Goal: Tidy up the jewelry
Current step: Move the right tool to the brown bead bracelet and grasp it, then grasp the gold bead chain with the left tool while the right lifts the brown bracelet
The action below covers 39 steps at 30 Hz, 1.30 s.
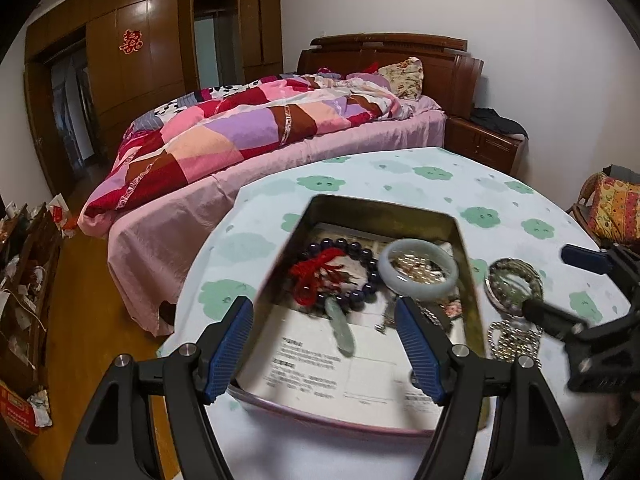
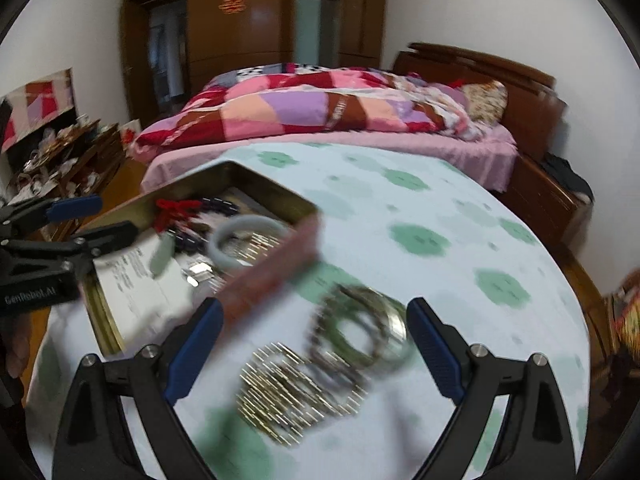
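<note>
A: Where does everything sit?

B: The tin [image 1: 384,216] is on the surface [image 1: 420,176], open, with a purple bead bracelet [image 1: 360,252], a red cord [image 1: 316,272], a pale bangle [image 1: 418,268] and a green pendant [image 1: 340,332] lying on paper inside. Just outside its right wall lie a green bangle [image 2: 360,336] ringed by a dark bead string, and a silvery chain pile [image 2: 292,392] touching them.

A: And the tools?

B: The left hand-held gripper [image 1: 324,348] hangs over the tin's near end, fingers spread wide, holding nothing. The right hand-held gripper [image 2: 316,352] is also spread and empty, its fingers either side of the loose pieces on the surface.

A: What worries you?

B: The right view is badly smeared, so I judge it is moving fast. Closing on that overlapped heap could catch only the chain, or drag the bangle along by the tangled beads. A hard, smooth bangle may squirt out of the pads and roll off the surface edge.

A: Anything else?

B: The tin wall stands just beside the pile; a low carry could clip it and shove the tin.
</note>
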Each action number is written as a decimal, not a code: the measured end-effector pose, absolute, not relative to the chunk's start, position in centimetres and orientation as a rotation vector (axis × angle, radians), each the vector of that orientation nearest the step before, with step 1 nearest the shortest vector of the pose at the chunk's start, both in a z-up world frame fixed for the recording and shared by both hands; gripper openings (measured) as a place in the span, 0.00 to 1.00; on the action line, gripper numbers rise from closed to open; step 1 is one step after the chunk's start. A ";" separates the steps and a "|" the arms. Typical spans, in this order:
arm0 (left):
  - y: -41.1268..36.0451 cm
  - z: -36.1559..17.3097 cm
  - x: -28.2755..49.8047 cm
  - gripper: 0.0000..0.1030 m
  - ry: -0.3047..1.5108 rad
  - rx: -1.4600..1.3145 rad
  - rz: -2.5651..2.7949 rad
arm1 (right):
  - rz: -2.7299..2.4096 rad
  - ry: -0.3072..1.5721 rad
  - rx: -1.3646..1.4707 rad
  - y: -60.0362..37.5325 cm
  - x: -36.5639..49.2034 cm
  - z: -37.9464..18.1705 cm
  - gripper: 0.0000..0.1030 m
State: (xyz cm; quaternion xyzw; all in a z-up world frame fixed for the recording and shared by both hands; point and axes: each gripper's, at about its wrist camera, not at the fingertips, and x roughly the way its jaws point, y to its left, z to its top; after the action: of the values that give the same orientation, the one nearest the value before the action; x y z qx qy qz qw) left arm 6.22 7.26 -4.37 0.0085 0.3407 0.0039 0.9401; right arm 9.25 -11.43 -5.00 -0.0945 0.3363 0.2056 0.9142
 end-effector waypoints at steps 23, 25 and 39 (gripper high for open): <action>5.5 -5.1 7.9 0.71 0.728 0.009 0.039 | 0.375 0.789 -0.242 -12.2 11.7 -7.0 0.94; 5.4 -5.3 8.0 0.71 0.735 0.009 0.036 | 0.375 0.801 -0.251 -12.0 12.0 -7.2 0.94; 5.3 -5.2 7.4 0.71 0.742 -0.009 0.021 | 0.389 0.835 -0.218 -14.0 11.5 -7.0 0.28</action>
State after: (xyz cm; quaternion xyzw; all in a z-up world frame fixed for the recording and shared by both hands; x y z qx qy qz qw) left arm 7.41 5.31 -5.22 -0.0044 0.3624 0.0102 0.9320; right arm 11.50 -13.96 -7.02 -0.1047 0.4020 0.1875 0.8901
